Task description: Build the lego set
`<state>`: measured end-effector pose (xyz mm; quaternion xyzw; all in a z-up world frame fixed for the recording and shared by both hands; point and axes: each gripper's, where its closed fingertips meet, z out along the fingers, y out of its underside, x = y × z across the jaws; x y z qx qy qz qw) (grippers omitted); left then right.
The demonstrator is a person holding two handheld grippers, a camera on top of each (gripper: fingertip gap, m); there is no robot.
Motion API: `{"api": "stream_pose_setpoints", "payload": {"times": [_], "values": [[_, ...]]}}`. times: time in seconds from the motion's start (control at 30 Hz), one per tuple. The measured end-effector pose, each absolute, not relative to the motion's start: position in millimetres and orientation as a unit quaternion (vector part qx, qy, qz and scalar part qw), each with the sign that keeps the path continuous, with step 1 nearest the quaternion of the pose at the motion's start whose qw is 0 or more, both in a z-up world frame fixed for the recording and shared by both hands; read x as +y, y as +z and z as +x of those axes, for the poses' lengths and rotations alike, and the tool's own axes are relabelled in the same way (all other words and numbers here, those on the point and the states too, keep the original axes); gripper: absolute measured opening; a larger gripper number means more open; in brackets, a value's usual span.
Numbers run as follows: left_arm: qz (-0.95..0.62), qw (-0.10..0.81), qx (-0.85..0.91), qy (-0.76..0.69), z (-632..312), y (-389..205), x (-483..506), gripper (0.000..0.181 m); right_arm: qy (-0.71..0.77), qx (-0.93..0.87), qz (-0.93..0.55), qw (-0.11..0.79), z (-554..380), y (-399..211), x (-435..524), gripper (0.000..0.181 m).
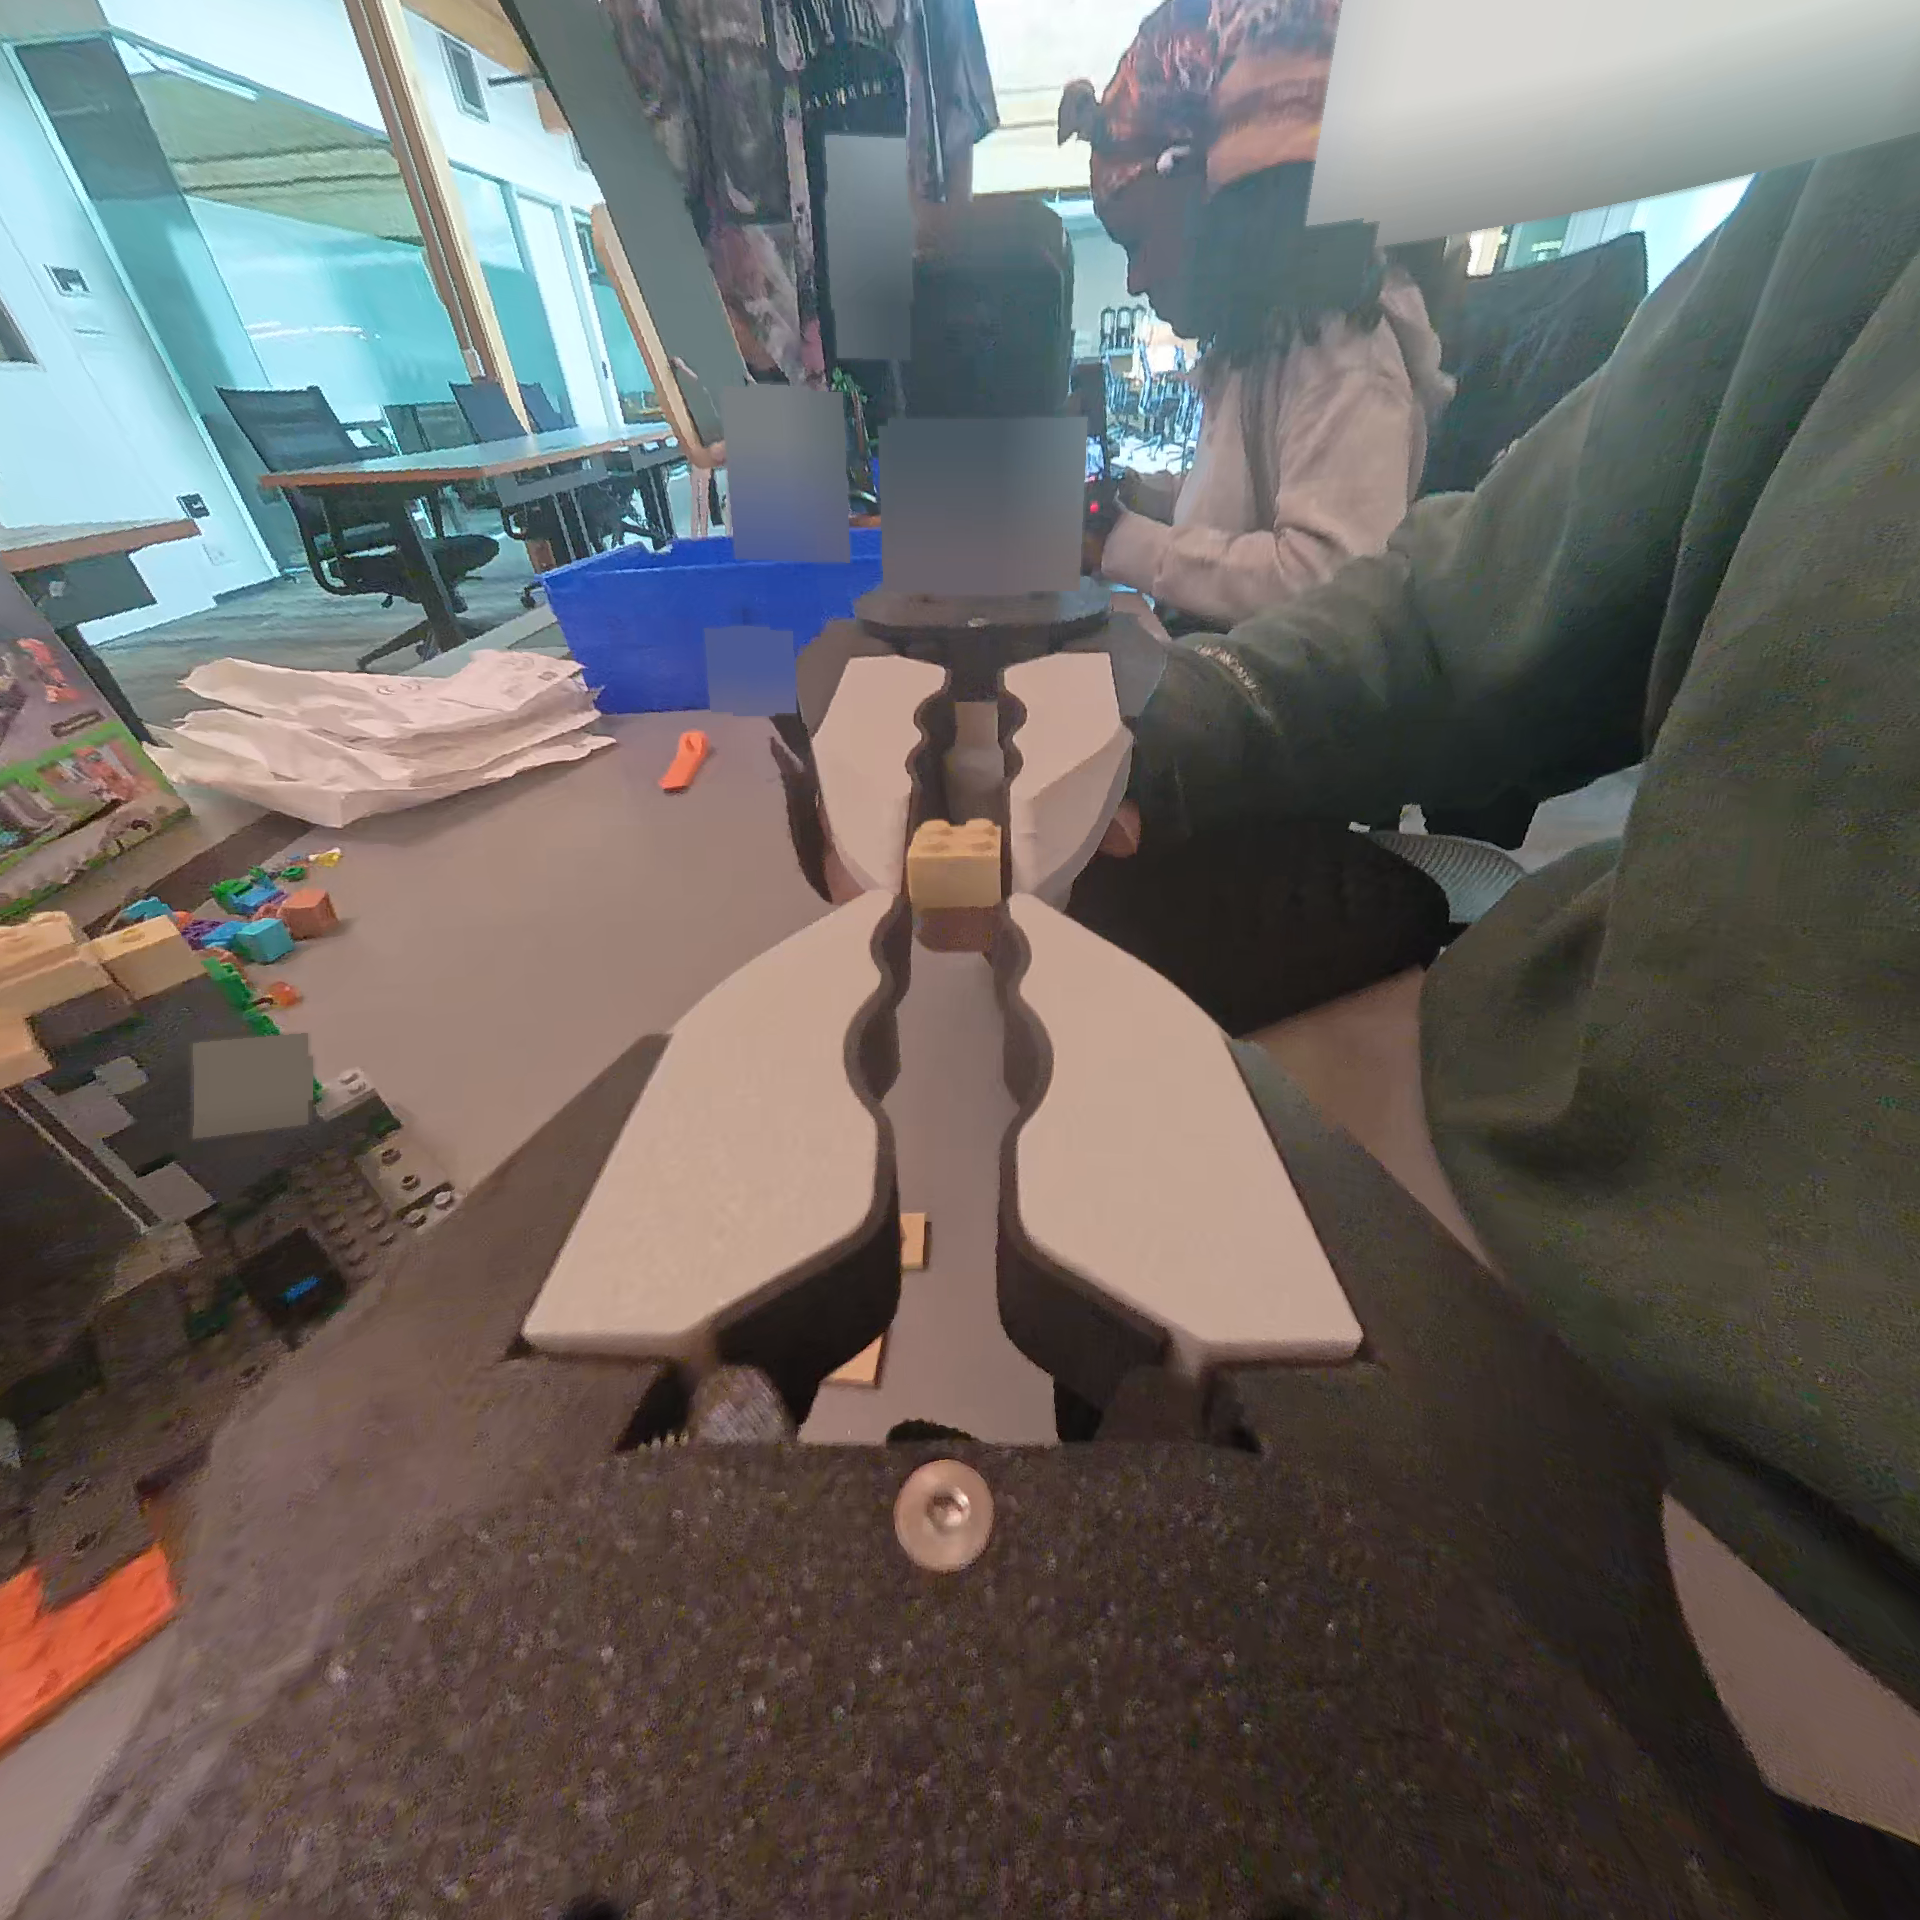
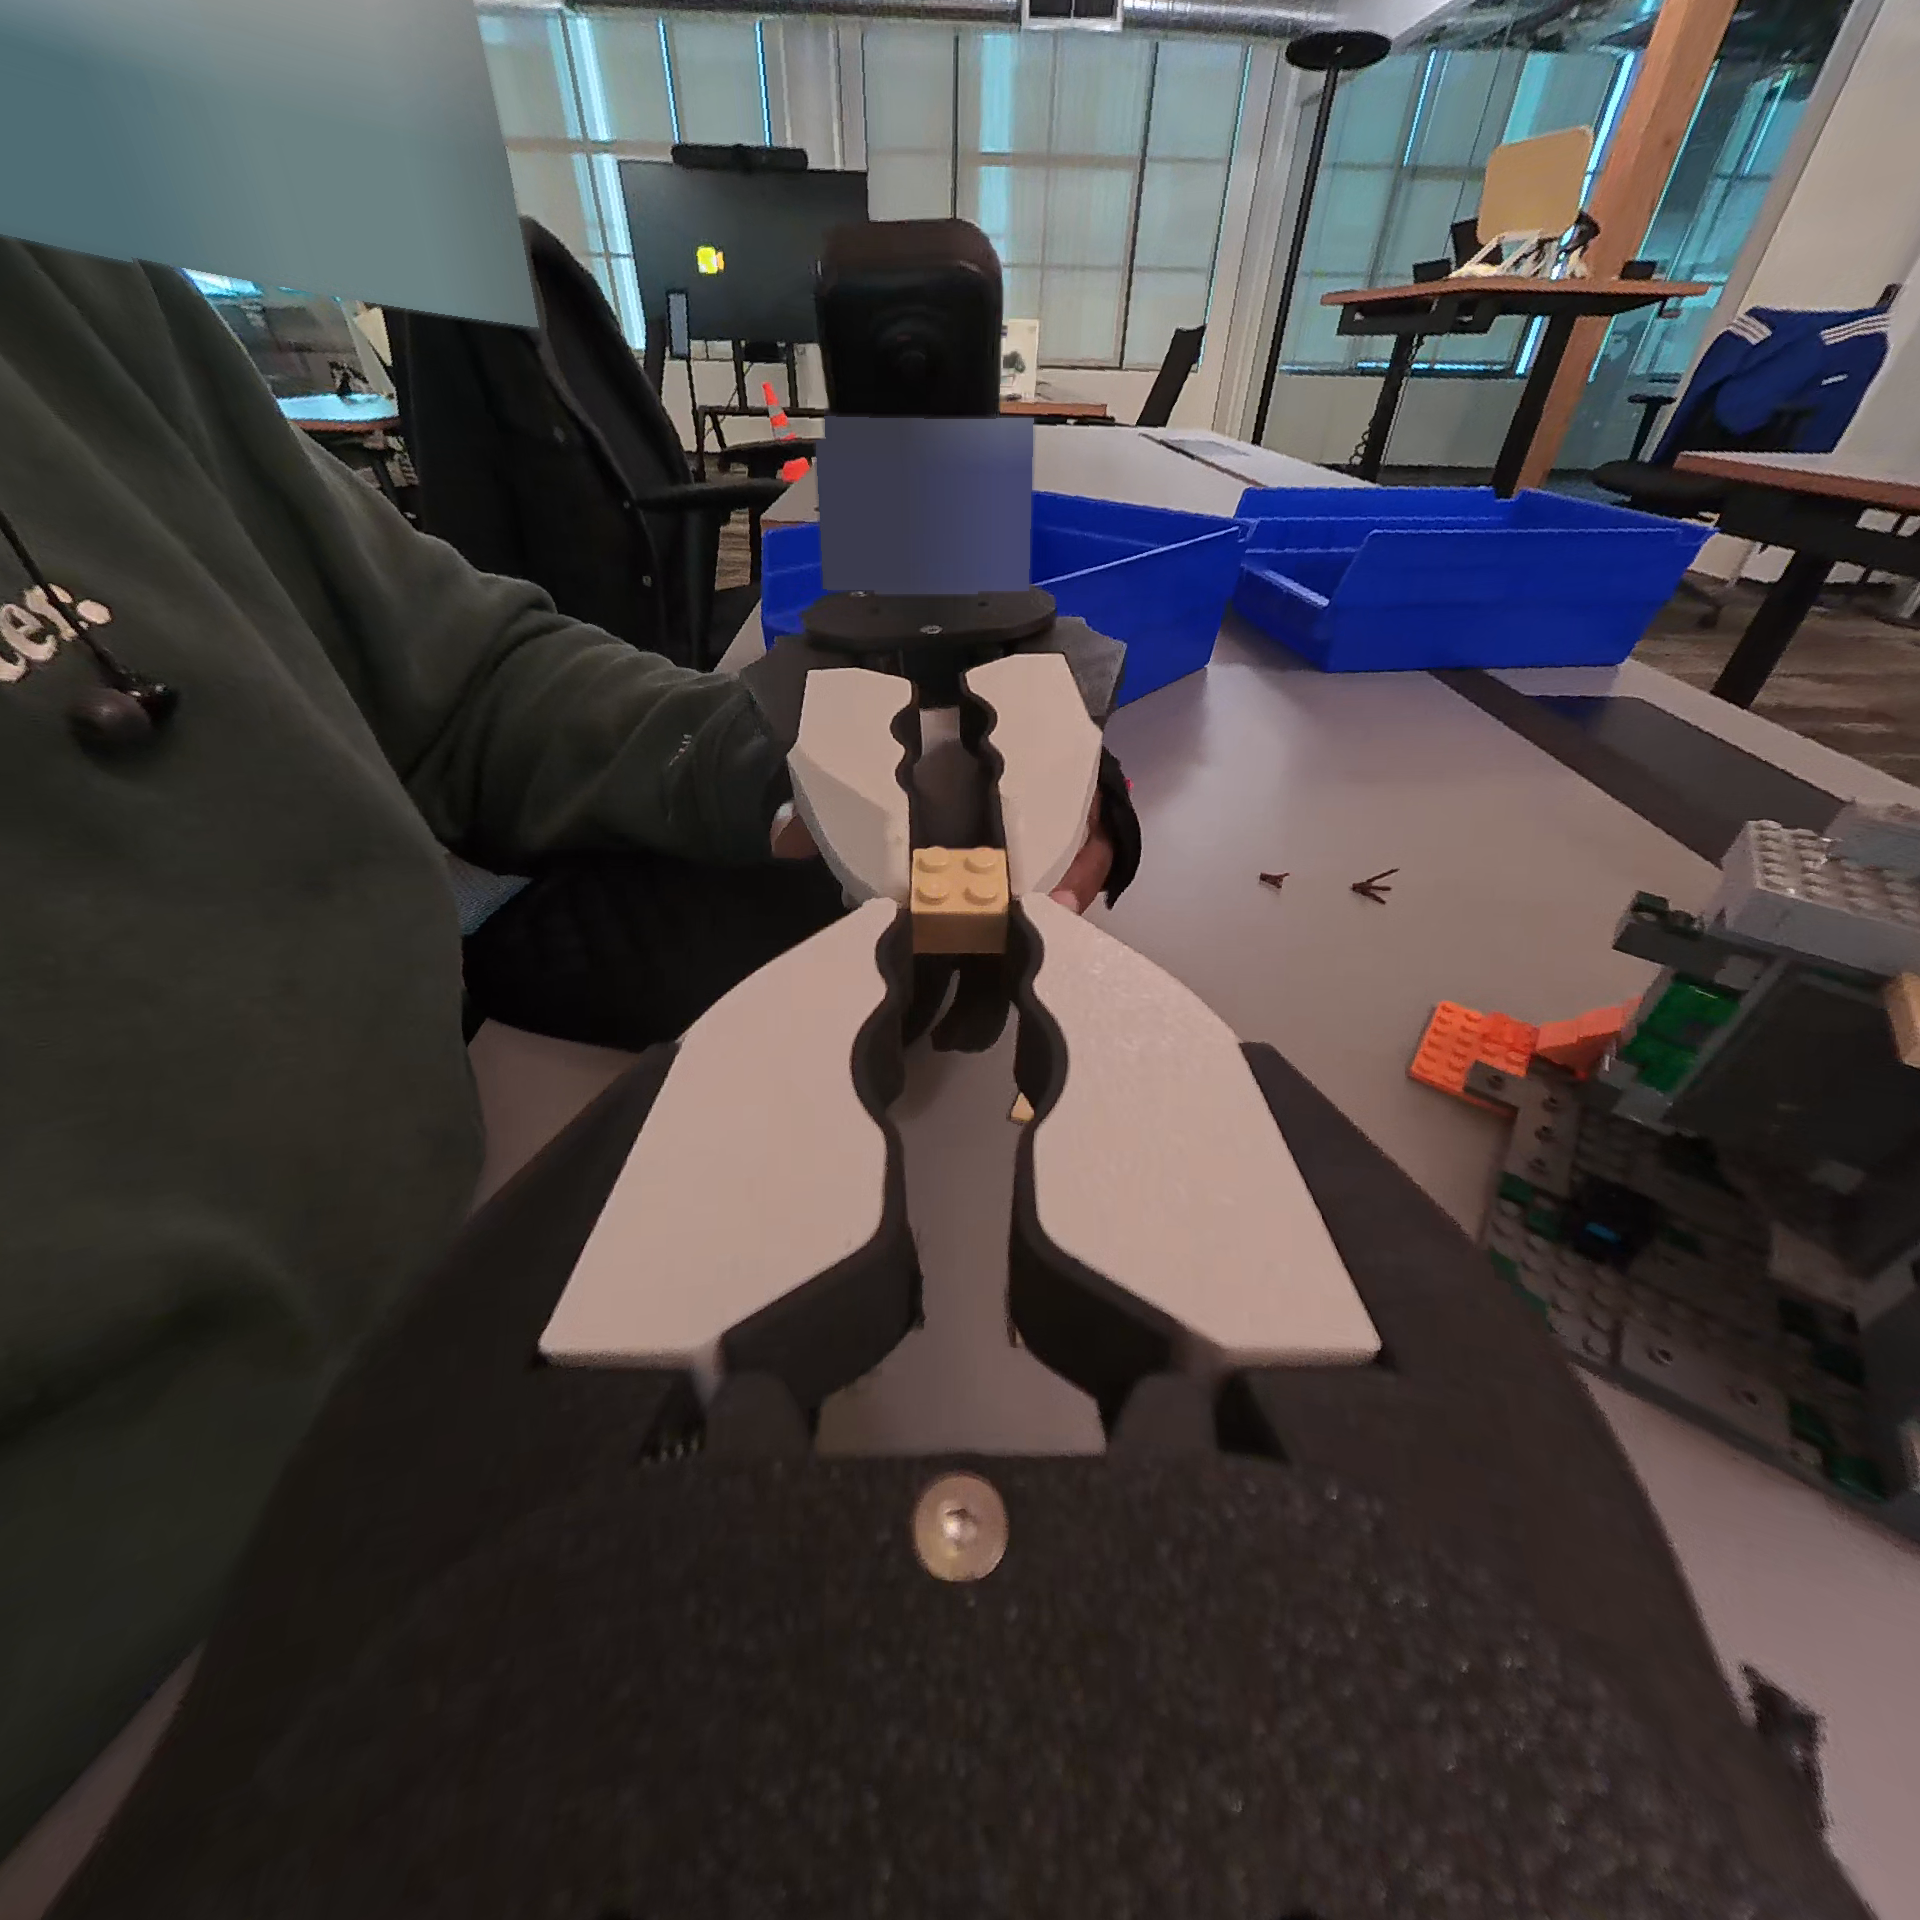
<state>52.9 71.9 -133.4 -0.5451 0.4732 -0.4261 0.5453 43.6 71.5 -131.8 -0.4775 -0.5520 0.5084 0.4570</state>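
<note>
My two grippers meet tip to tip above the grey table (image 1: 540,935). My left gripper (image 1: 956,928) is shut on a small brown brick (image 1: 956,930). A tan 2x2 brick (image 1: 954,868) sits directly on top of the brown one. In the right wrist view my right gripper (image 2: 958,925) is shut on the tan brick (image 2: 958,902); the brown brick is hidden there. The partly built grey and green lego model (image 1: 114,1101) stands at the left, and shows at the right in the right wrist view (image 2: 1725,1143).
Loose coloured bricks (image 1: 260,920), white paper bags (image 1: 384,727), an orange tool (image 1: 686,761) and the set's box (image 1: 62,769) lie to the left. Blue bins (image 2: 1455,592) stand at the back. Two small dark pieces (image 2: 1371,885) lie on the table. A green sleeve (image 1: 1558,675) is close by. Both grippers' tips are close together, under 4 cm apart.
</note>
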Motion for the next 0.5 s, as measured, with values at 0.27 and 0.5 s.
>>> {"api": "stream_pose_setpoints", "payload": {"times": [0.27, 0.5], "values": [[-0.537, 0.544, 0.465, -0.447, 52.3, -129.5, 69.5, 0.017, 0.512, -0.551, -0.470, 0.461, 43.5, -128.5, 69.3, 0.016], [-0.531, 0.545, 0.463, -0.454, 52.4, -126.9, 67.6, 0.016, 0.504, -0.556, -0.470, 0.464, 43.1, -129.5, 68.4, 0.016]]}}
